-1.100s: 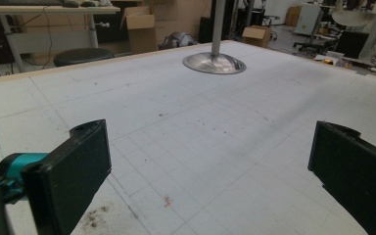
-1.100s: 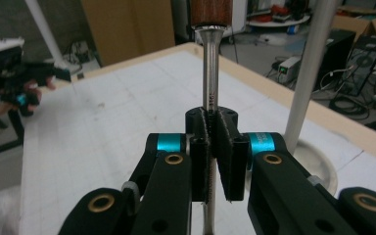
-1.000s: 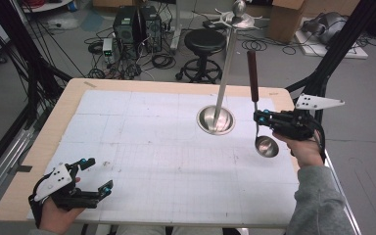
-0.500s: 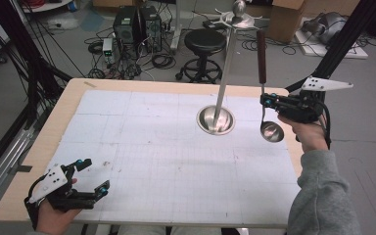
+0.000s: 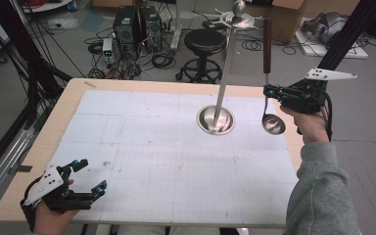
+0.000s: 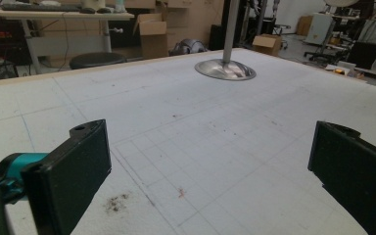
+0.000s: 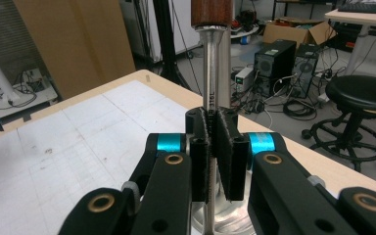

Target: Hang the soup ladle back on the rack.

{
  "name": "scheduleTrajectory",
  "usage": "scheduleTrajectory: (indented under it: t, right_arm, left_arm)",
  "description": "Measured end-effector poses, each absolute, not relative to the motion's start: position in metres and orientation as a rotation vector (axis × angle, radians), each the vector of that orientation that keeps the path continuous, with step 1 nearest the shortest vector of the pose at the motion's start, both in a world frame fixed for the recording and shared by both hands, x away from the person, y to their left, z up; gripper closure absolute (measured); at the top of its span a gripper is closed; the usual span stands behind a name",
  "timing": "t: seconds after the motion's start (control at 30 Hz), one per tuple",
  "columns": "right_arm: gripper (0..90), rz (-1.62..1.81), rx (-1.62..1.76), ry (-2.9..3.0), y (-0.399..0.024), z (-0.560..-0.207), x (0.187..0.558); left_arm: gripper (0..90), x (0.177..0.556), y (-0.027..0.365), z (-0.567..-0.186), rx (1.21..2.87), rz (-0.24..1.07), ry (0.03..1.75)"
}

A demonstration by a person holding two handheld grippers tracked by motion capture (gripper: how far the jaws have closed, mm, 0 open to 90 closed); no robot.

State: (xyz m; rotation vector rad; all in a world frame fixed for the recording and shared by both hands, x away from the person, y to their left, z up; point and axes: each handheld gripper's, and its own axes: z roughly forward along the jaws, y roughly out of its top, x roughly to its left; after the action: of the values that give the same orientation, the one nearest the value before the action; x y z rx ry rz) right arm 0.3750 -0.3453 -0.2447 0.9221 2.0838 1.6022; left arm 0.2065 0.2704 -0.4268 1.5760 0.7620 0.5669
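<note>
High view: right claw (image 5: 270, 91) clamped on ladle (image 5: 268, 83) shaft, held upright nr rack (image 5: 226, 68). Left claw (image 5: 89, 176) released, idle on counter (image 5: 142, 147). Step prob: hang ladle. Next: raise handle to rack top hook, align.

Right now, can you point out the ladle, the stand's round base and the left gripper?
ladle (image 5: 273, 124): high view, on its steel bowl.
stand's round base (image 5: 216, 120): high view, on the dished metal foot.
left gripper (image 5: 89, 175): high view, midway between its open fingertips.
</note>
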Motion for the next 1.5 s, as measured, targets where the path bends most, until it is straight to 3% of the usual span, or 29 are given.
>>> scheduleTrajectory:
  t: [1.5]
  right_arm:
    - [84.5, 1.632, 0.937, 2.152, -0.3370, -0.2539, 0.3833]
  left_arm:
    - [2.5, 0.2066, 0.2716, -0.4278, 1.581, 0.569, 0.768]
